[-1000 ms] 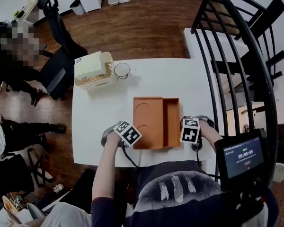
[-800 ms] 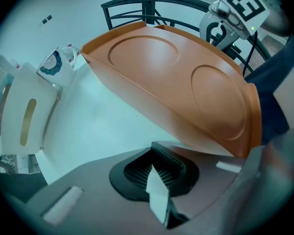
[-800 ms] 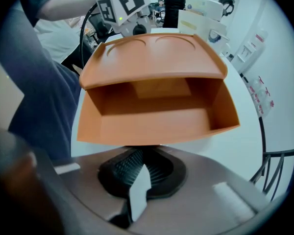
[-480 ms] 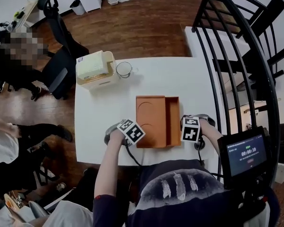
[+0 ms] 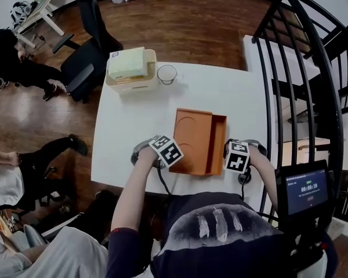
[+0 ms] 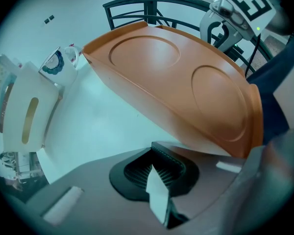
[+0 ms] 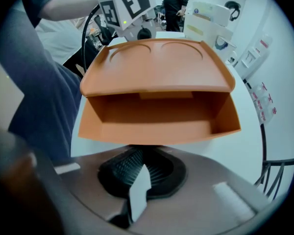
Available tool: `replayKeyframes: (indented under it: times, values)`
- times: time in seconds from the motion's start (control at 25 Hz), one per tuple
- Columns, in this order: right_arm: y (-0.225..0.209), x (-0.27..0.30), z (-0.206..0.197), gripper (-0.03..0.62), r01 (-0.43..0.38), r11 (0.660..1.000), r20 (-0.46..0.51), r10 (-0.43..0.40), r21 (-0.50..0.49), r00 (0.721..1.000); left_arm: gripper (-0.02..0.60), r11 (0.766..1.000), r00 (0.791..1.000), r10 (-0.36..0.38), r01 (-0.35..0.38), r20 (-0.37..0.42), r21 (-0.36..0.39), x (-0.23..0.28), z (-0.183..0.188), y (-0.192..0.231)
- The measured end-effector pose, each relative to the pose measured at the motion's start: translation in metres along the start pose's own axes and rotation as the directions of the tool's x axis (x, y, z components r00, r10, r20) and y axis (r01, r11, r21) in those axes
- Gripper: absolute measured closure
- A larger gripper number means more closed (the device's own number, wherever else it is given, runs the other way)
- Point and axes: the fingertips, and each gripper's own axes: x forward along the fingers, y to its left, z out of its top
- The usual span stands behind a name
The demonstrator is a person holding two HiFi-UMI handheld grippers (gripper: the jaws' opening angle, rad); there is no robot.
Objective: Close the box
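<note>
On white table [image 5: 133, 126]: orange box [image 5: 216, 146], lid [image 5: 191, 138] half raised, tilted over the open tray. Left gripper [image 6: 159, 173] at lid's edge, jaws together, empty. Right gripper [image 7: 142, 173] at tray wall, likewise closed, empty.

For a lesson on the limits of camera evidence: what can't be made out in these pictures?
Left gripper view: whether the left gripper touches the lid; its own body blocks that.
Head view: how the right gripper meets the box; its marker cube covers that.
Left gripper view: the print on the cup, too small and blurred.
Head view: the table's near edge, partly behind the person's body.
</note>
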Motion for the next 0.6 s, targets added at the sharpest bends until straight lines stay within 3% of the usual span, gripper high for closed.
replayKeyframes:
  times: [0.6]
  values:
    - [0.003, -0.004, 0.019, 0.589, -0.008, 0.999, 0.023, 0.008, -0.033, 1.0, 0.566, 1.0, 1.0, -0.001, 0.001, 0.011, -0.018, -0.005, 0.002, -0.004]
